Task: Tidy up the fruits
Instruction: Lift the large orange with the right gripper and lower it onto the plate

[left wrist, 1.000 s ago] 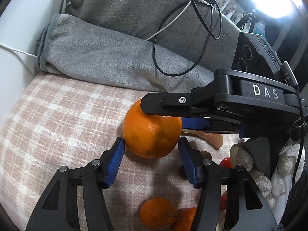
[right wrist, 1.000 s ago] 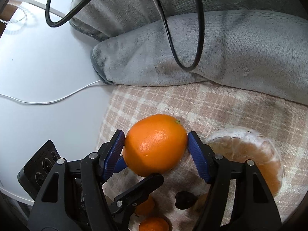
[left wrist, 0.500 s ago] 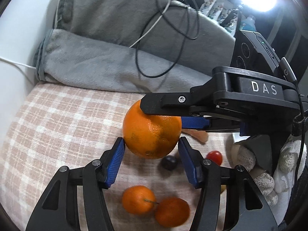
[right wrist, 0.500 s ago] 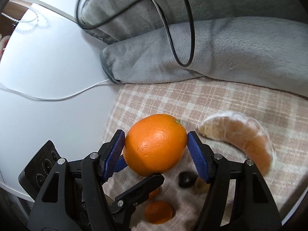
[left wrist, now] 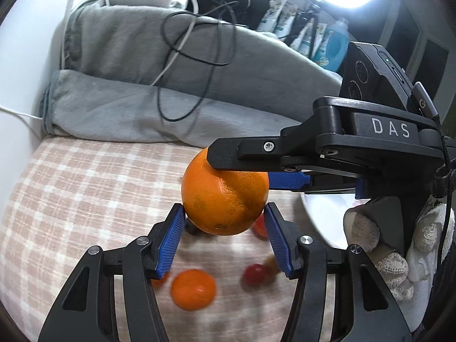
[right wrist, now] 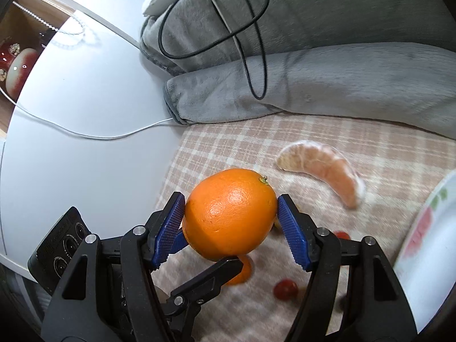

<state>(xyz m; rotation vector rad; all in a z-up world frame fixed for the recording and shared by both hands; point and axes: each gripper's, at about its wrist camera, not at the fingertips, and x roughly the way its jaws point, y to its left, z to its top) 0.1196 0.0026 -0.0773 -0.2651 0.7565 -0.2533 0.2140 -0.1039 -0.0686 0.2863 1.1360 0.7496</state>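
While held aloft over checked cloth (right wrist: 228, 148), orange (right wrist: 229, 213) pinched by both grippers: right fingers (right wrist: 293, 240) clamped on sides, left fingers (left wrist: 168, 242) under it. Risk of slipping from uneven pull, dropping onto tomatoes (right wrist: 285, 289) below.

Each fisheye view looks forward and steeply down along its own tongs, close above the checked cloth (left wrist: 85, 188). Both share the orange (left wrist: 225, 196), seen from crossing sides, and the grey blanket (right wrist: 327, 85) behind.
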